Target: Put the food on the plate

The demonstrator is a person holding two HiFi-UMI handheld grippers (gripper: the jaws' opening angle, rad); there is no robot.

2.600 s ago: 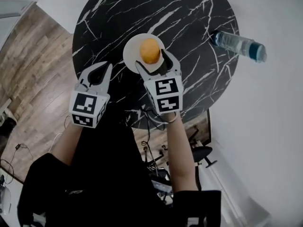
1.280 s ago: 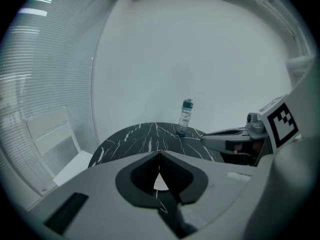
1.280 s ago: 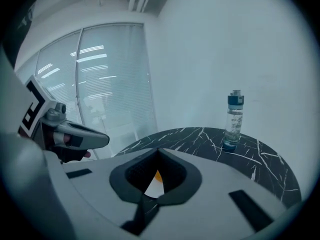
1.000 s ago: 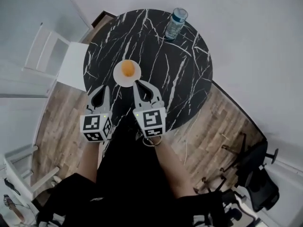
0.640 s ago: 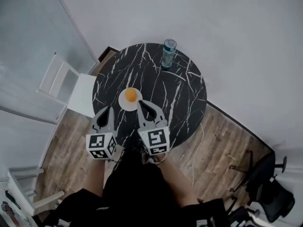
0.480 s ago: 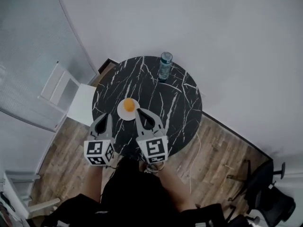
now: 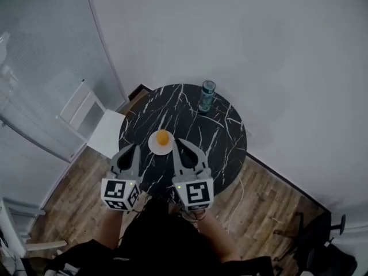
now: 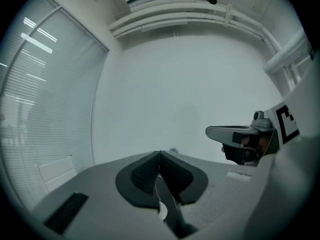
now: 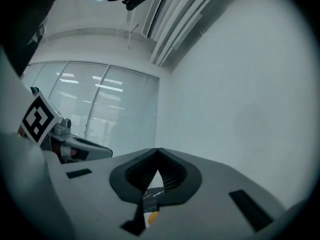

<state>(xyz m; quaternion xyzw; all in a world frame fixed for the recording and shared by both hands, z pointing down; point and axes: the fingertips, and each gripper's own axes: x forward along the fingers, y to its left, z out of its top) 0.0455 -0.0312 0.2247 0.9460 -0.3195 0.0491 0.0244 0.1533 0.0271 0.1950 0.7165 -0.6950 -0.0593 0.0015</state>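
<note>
Small round orange food item (image 7: 163, 137), smooth, evenly coloured: sits at middle of small round white plate (image 7: 154, 148). Plate lies on near-left part of round black marble table with white veins (image 7: 215, 145). Clear plastic bottle with blue cap (image 7: 206, 96): upright at far edge, well apart from plate. Left gripper (image 7: 135, 148): jaws fully together, nothing held. Right gripper (image 7: 175, 141): jaws fully together, empty. Both held side by side above near table edge, tips towards plate, clear of food.
</note>
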